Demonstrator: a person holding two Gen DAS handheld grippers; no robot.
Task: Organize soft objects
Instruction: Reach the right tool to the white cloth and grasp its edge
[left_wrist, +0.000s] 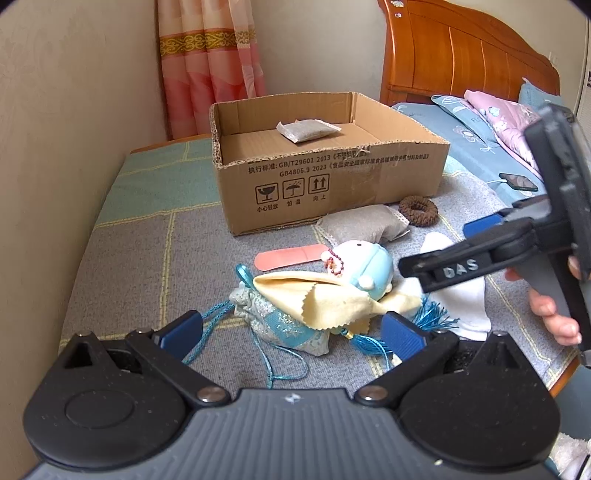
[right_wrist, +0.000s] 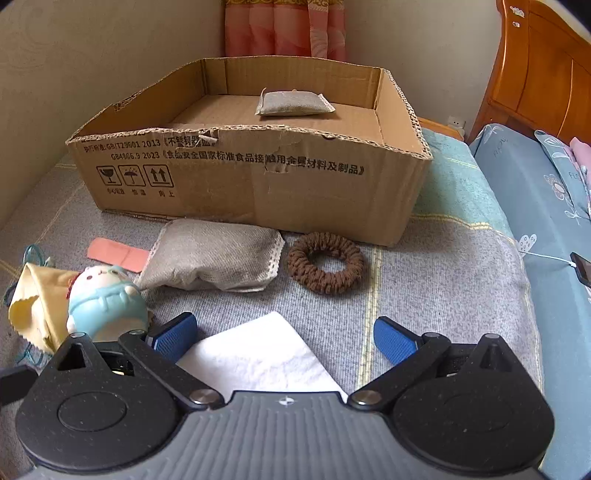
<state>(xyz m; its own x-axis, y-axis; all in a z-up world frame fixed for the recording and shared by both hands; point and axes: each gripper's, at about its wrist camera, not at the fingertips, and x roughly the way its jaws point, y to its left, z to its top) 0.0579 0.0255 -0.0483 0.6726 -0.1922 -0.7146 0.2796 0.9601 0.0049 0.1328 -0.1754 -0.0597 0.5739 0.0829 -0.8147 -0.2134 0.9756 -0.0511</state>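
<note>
- I am reading the left gripper (left_wrist: 291, 334) as spread wide, jaws holding nothing, hovering over a blue sachet (left_wrist: 284, 325) with tassels and a cream cloth (left_wrist: 325, 295) lying between its fingers.
- Only the left wrist view is showing me the right gripper from outside: black body lettered "DAS", a hand (left_wrist: 554, 306) wrapping its grip, fingers pointing toward the plush toy (left_wrist: 369, 266).
- The right gripper (right_wrist: 286, 338) is also sitting spread, pinching nothing, with a white cloth (right_wrist: 258, 354) lying between and under its fingers.
- Only the right view is giving me the brown scrunchie (right_wrist: 325, 262) whole, ahead of the gripper, just beside a grey pouch (right_wrist: 214, 258); a pink strip (right_wrist: 118, 253) is lying ahead-left.
- The cardboard box (right_wrist: 258, 192) is standing beyond, one small grey pouch (right_wrist: 293, 103) inside it.
- Box print is reading "GB/T29601 2013" and "GB4806.9 2023", plus Chinese text and three handling symbols.
- A phone (left_wrist: 517, 181) is lying far right on the bedding.
</note>
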